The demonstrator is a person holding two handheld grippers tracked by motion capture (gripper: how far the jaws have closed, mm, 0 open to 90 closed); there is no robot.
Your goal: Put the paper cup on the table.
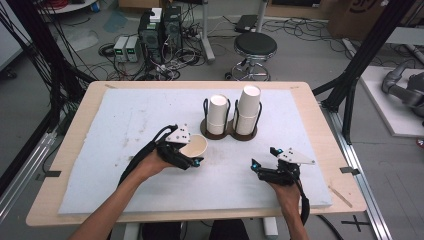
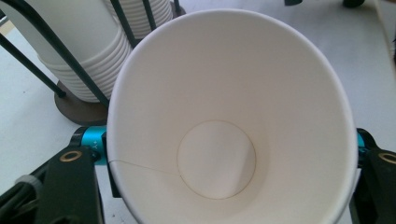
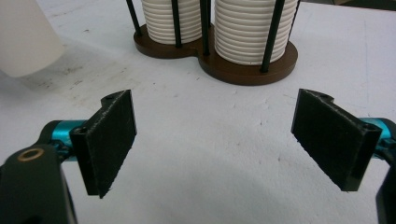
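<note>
Currently, by item:
Work surface: white padded mat [image 1: 125, 150] laid over a light wooden table [image 1: 75, 120]
Cup holder: dark brown double-round base with black wire uprights [image 1: 229, 131], standing at the far centre of the mat; also seen in the right gripper view [image 3: 243, 70]
Stored cups: two stacks of white paper cups, upside down, one per ring; left stack [image 1: 217, 114] shorter than right stack [image 1: 248, 109]
Left gripper [image 1: 189, 155]: jaws pressed against the sides of a single white paper cup [image 1: 194, 145], tilted with its mouth toward the gripper camera; inner bottom disc and side seam visible in the left gripper view [image 2: 219, 140]
Cup position: held over the mat, just in front and to the left of the holder, apart from it
Right gripper [image 1: 264, 161]: jaws spread wide, nothing between the black pads [image 3: 112, 140]; it is over the mat on the near right, pointing toward the holder
</note>
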